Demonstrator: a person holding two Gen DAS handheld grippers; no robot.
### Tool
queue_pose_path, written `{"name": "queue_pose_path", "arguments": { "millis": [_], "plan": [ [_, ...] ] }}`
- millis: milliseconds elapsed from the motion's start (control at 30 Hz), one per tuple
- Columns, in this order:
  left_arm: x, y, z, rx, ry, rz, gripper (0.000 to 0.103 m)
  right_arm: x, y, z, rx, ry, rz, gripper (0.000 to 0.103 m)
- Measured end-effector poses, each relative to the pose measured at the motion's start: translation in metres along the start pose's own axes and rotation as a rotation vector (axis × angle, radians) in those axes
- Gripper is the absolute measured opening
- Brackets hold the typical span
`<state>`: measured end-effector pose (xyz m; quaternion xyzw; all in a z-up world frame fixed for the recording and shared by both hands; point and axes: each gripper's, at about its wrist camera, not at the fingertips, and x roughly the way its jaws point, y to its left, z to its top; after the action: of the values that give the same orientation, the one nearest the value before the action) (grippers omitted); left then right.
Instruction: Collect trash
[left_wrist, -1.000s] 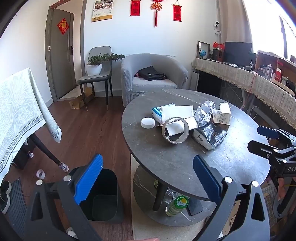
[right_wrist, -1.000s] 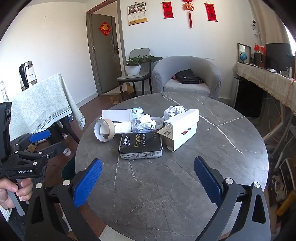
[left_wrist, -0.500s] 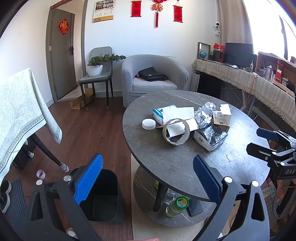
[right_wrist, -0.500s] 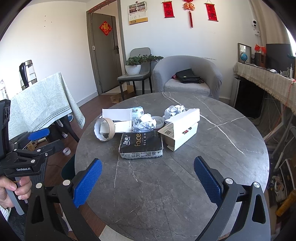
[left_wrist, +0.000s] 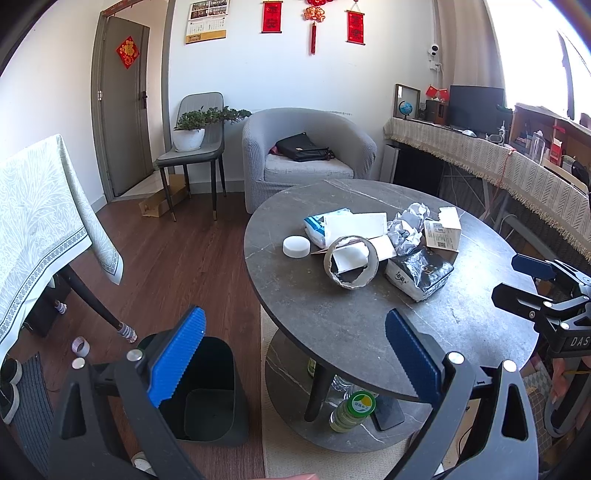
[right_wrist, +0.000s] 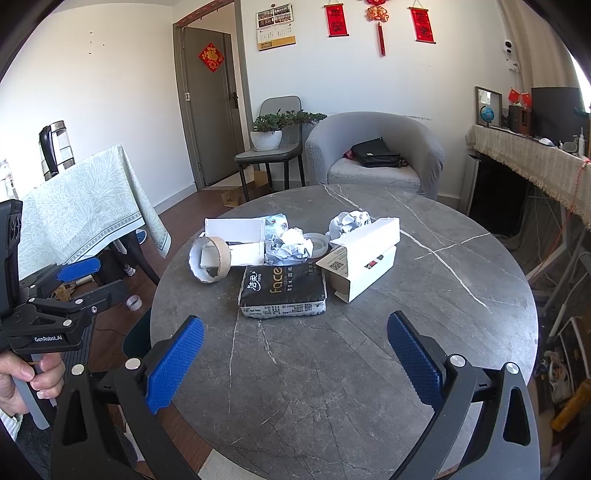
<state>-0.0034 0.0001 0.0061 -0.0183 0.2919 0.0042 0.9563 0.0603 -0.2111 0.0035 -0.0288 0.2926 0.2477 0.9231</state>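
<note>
right wrist | both grippers (right_wrist: 295, 354) wide apart, empty | trash (right_wrist: 282, 290) on table (right_wrist: 369, 369)

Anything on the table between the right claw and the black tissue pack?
No. In the right wrist view, only bare grey tabletop lies between the open right claw and the black tissue pack.

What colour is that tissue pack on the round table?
Black tissue pack with pale lettering; clearest in the right wrist view.

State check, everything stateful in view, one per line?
left gripper: open, empty
right gripper: open, empty
trash bin: on floor, unlidded, looks empty
cardboard ring: on its side, torn rim
white box: flap open
tissue pack: lying flat
paper wads: crumpled
door: shut
</note>
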Motion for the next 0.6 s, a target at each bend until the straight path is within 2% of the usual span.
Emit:
{"name": "queue_pose_path", "arguments": {
  "millis": [600],
  "plan": [
    [0.0022,-0.0018,-0.0009,0.005,0.002,0.003,0.099,0.001,-0.0004,0.0,0.0,0.002,-0.001,0.1]
  ]
}}
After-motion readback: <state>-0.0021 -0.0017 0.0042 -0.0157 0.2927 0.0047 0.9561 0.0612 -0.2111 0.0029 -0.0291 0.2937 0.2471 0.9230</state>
